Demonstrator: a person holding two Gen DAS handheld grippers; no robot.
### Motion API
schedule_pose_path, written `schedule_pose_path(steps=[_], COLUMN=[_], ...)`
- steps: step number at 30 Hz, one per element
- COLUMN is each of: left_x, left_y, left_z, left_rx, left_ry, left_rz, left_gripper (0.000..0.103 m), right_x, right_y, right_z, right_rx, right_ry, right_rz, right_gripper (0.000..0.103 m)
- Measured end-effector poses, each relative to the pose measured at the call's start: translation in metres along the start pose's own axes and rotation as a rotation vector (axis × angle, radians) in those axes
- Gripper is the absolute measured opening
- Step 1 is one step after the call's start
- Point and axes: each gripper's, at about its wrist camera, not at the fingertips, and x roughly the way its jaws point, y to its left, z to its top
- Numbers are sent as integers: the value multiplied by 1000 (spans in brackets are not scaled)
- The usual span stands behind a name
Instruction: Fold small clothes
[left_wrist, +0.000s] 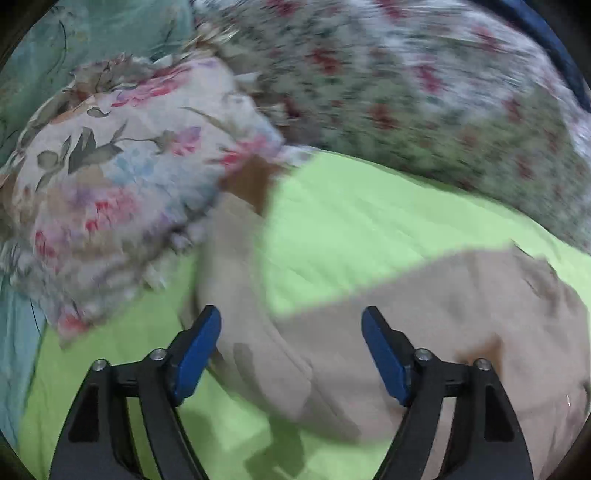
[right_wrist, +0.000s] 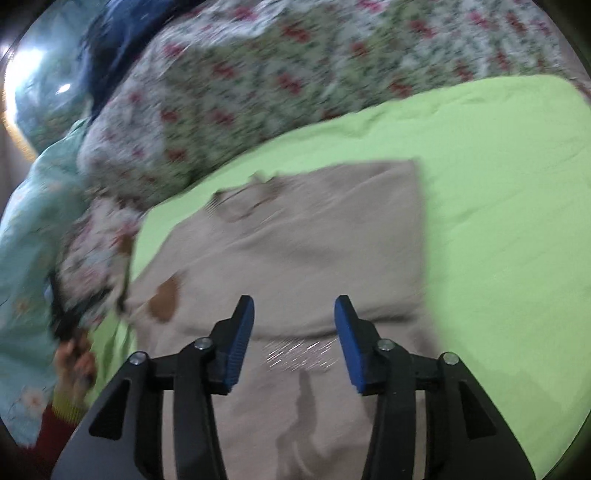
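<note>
A beige garment (right_wrist: 314, 240) lies spread on a light green sheet (right_wrist: 498, 166) that covers the bed; in the right wrist view its far edge is straight and a sleeve with a brown patch (right_wrist: 164, 299) runs off to the left; a small glittery print (right_wrist: 295, 356) shows on the cloth between the blue pads. The right gripper (right_wrist: 294, 314) hangs over the near part of the garment with its jaws partly open and nothing pinched between them. In the left wrist view the left gripper (left_wrist: 291, 325) stands with its jaws spread wide, holding nothing; beneath it the garment (left_wrist: 424, 332) bends around a bare stretch of the sheet (left_wrist: 369, 229), one arm of the cloth reaching up toward a brown patch (left_wrist: 251, 181) beside a flowered pillow (left_wrist: 110, 177). A quilt with small red flowers (left_wrist: 406, 92) is heaped along the far side of the bed, touching the sheet's edge; pale blue-green bedding (left_wrist: 92, 33) lies behind the pillow. At the lower left of the right wrist view a hand (right_wrist: 74, 362) with a red and yellow cuff shows, blurred. Both views are smeared.
</note>
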Motion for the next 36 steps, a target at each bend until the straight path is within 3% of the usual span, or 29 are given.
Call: schedule_pose_path(steps=[4,9,10,12,14,18,21,27,30,36], left_x=[45,95,105,122,117,60,5,-55,-67,-44], left_y=[20,35,37,41,44,28,-8,-114,-183,-295], left_z=[38,58,58,55,51,39,24,-10,-31,-77], left_rx=[-44,-83,-80,-85,-95,-66,-26,61,144,295], left_ry=[53,114,136,188,160,19,-65,-122,-108,-30], left_rz=[44,36,37,22,15,-56,-155,-366,-471,-508], left_gripper=[82,79,72,18,11,9,9,9,9,10], right_x=[15,32,33,36,35,26,23,12,-4,-32], right_y=[19,35,37,40,40,39,36,23,11,-23], right_z=[-27,-53,-56,-62,-64,-62,-60,-59,-57,-55], right_rx=[3,-11,-14,-19,-27,-20,-14,39,70,136], right_ry=[75,146,154,171,177,151,130,85,46,-6], right_rz=[68,92,95,104,103,109,113,112,100,49], right_gripper=[48,48,48,48,48,48,48,48,48,48])
